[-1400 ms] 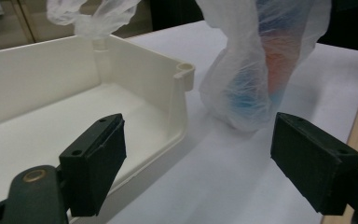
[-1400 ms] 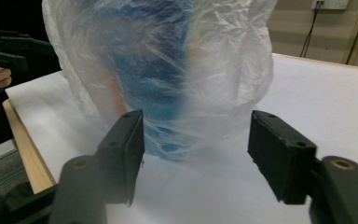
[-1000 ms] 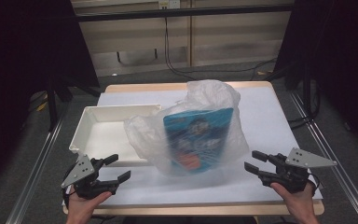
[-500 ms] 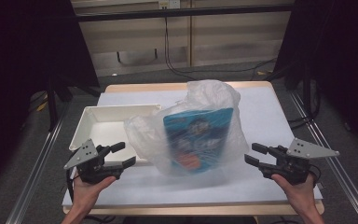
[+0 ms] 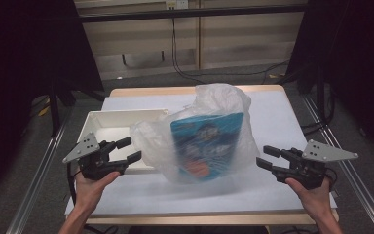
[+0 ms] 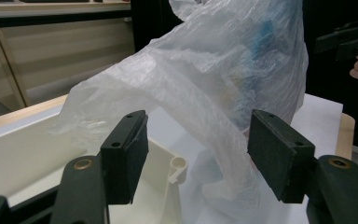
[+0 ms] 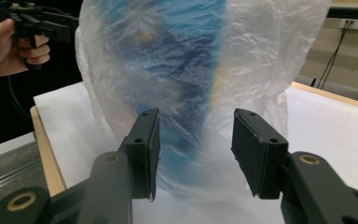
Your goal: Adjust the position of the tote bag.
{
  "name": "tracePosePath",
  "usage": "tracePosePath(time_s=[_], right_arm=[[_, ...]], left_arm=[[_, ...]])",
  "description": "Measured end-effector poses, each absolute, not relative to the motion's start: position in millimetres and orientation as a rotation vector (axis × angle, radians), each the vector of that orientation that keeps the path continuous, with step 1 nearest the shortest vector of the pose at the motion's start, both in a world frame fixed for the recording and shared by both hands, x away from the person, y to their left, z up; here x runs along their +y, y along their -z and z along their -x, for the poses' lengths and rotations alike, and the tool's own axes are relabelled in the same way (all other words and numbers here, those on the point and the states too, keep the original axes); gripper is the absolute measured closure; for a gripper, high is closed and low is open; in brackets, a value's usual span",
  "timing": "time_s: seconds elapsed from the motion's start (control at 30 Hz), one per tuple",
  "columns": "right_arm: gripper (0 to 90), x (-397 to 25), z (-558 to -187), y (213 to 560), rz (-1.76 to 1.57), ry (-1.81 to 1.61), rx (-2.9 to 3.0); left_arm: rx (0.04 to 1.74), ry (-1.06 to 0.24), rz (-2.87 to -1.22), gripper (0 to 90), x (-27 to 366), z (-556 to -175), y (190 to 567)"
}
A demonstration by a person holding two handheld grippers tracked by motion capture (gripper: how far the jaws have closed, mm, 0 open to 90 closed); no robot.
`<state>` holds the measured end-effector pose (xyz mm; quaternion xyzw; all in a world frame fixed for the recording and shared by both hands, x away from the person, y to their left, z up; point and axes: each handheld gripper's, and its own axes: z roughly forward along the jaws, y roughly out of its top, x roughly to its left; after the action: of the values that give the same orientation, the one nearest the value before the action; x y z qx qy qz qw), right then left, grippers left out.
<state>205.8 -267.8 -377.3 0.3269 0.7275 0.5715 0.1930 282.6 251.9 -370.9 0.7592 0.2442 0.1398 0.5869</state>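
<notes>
Left gripper (image 5: 131, 150): its jaws are wide apart and hold nothing. It sits just beside the bag's left edge, over the near corner of the white tray (image 5: 102, 119).
Tray: a white box with low walls, on the left part of the table (image 5: 292, 122). The bag leans over its right end.
Bag (image 5: 209, 102): thin, see-through, crinkly plastic. It stands in the middle of the table, puffed up tall.
Inside the bag: a blue packet (image 5: 205, 146) with a cartoon picture and an orange spot low down.
Right gripper (image 5: 264, 157): its jaws are wide apart too, holding nothing, near the bag's right side but not touching.
Left gripper view: shows the tray's corner up close under the bag (image 6: 205, 88).
Right gripper view: the blue packet (image 7: 186, 70) looks blurry through the plastic.
Change: the left gripper has moved up and closer to the bag. The right one has hardly moved.
</notes>
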Motion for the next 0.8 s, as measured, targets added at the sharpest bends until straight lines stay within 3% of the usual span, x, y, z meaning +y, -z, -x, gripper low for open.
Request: tracePosePath(time_s=[0.6, 0.7, 0.8], right_arm=[[50.4, -269.6, -207.2, 379.2, -0.922, -1.601, 2.044], [50.1, -268.9, -207.5, 379.5, -0.919, -1.601, 2.048], [49.9, -269.7, -207.4, 379.9, -0.923, -1.593, 2.045]], left_arm=[[0.612, -0.256, -1.728, 42.7, 242.5, -316.9, 367.3], [0.598, -0.249, -1.728, 49.0, 239.8, -322.7, 365.2], [0.571, -0.252, -1.727, 74.5, 238.0, -323.0, 361.2]])
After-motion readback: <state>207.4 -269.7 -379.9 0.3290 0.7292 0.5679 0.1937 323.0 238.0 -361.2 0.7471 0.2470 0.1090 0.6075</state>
